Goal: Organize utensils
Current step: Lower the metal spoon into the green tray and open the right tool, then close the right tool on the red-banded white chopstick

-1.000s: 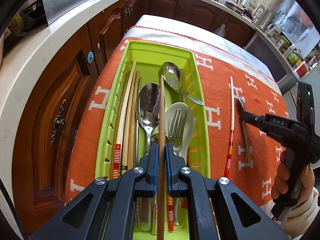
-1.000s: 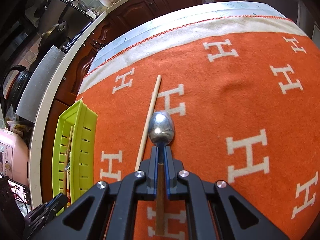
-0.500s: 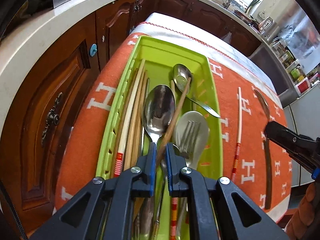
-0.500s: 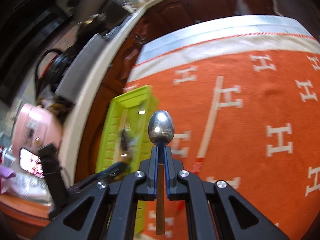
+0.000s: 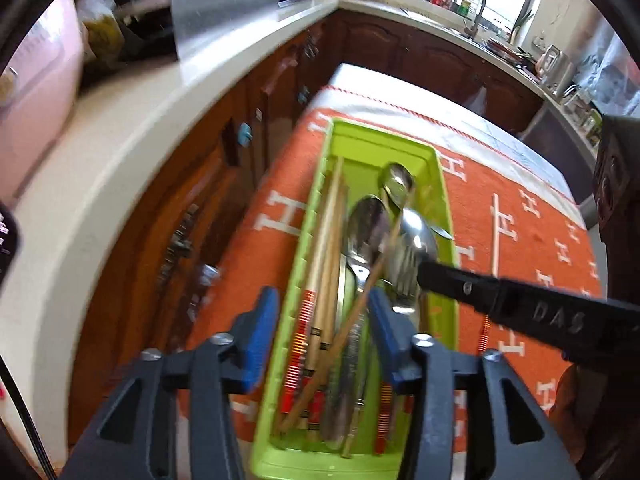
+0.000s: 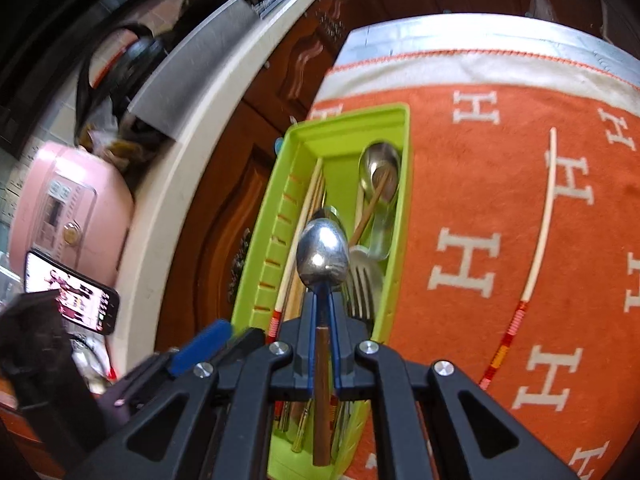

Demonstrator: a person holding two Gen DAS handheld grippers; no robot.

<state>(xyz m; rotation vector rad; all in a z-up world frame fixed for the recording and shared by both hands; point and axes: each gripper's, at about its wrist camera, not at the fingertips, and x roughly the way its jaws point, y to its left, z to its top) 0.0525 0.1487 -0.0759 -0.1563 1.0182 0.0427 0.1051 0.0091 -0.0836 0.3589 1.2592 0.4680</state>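
A lime-green utensil tray (image 5: 442, 184) (image 6: 344, 120) sits on the orange cloth and holds several spoons, a fork and chopsticks. My left gripper (image 5: 322, 320) is open above the tray's near end; a brown chopstick (image 5: 360, 300) lies slanted in the tray below it. My right gripper (image 6: 322, 304) is shut on a wooden-handled spoon (image 6: 322, 252), held over the tray. It also shows in the left wrist view (image 5: 424, 274), reaching in from the right. A white chopstick with red bands (image 5: 495, 240) (image 6: 538, 248) lies on the cloth right of the tray.
The orange blanket with white H marks (image 6: 500, 208) covers the table. A white counter (image 5: 120, 152) and brown cabinets (image 5: 224, 200) run along the left. A pink appliance (image 6: 68, 200) and a phone (image 6: 74, 300) are at far left.
My left gripper has opened and let the brown chopstick drop into the tray. My right gripper has carried the spoon left from the cloth to above the tray.
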